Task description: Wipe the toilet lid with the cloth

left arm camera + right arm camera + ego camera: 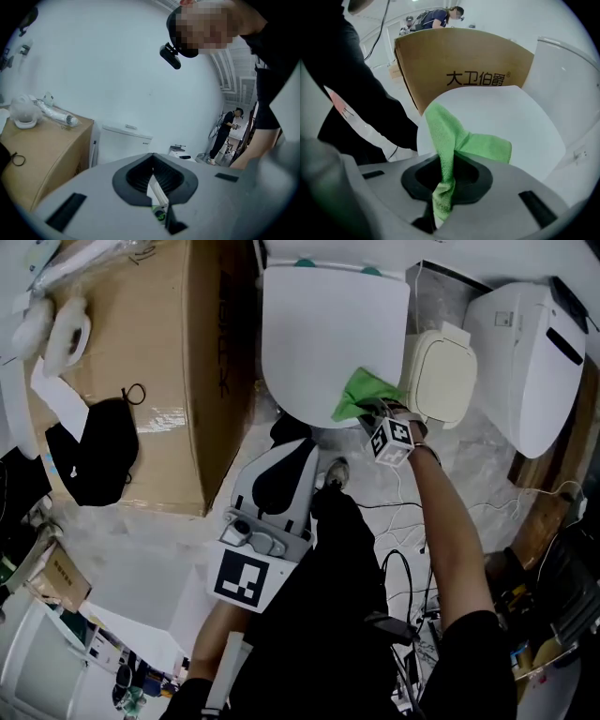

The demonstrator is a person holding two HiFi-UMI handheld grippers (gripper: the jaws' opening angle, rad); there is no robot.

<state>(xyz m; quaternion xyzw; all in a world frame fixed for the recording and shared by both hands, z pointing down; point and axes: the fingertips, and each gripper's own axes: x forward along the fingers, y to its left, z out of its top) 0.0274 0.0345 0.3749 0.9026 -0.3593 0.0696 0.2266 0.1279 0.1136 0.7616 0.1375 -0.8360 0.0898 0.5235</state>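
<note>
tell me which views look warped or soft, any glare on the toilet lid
Both gripper views: fisheye, dark corners. Right gripper view bends the cardboard box edge into an arc; cloth soft near the jaws. Head view: sharp, evenly lit, no hard glare on the toilet lid.

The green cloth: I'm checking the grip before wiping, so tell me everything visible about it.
The green cloth is bright, soft-looking woven fabric, bunched and creased. One end is pinched between the shut jaws of the right gripper. The rest fans out and lies on the near edge of the closed white toilet lid, toward its right side in the head view. Nothing else visibly touches it.
</note>
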